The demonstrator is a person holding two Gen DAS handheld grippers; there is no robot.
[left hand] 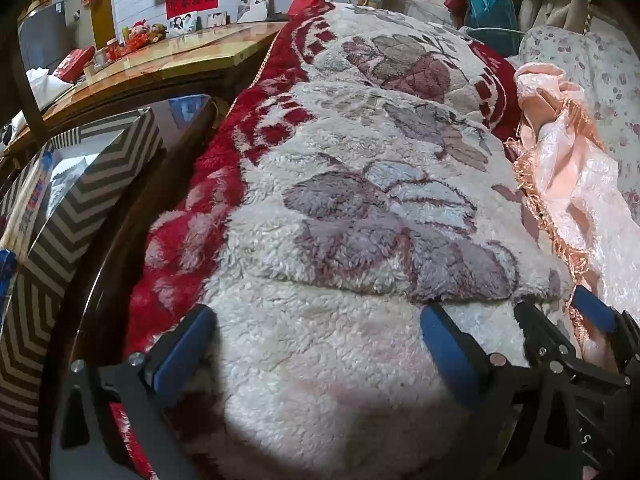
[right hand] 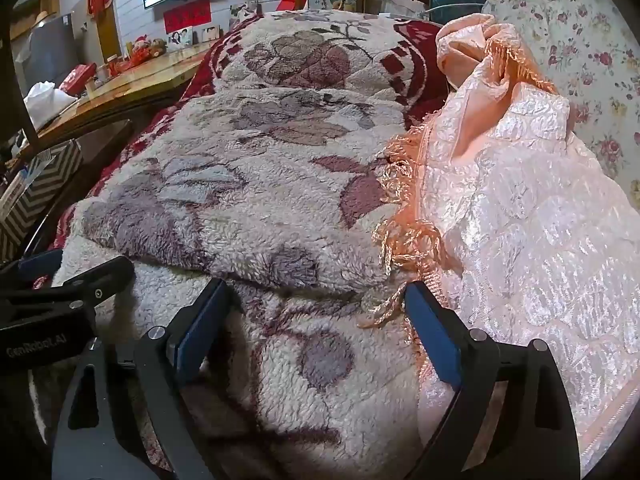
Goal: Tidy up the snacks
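2 grippers, left gripper [left hand: 318, 346] and right gripper [right hand: 316, 322], jaws spread wide and empty over fleece blanket [left hand: 360, 168]. Snack packets appear to sit in chevron box [left hand: 92, 184], far left. Risk: jaws snagging fleece or peach fringed cloth [right hand: 500, 184] en route.

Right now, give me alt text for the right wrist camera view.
The open right gripper hovers empty over a fluffy floral blanket. Pink fringed fabric lies to its right, and a chevron-patterned box sits at far left.
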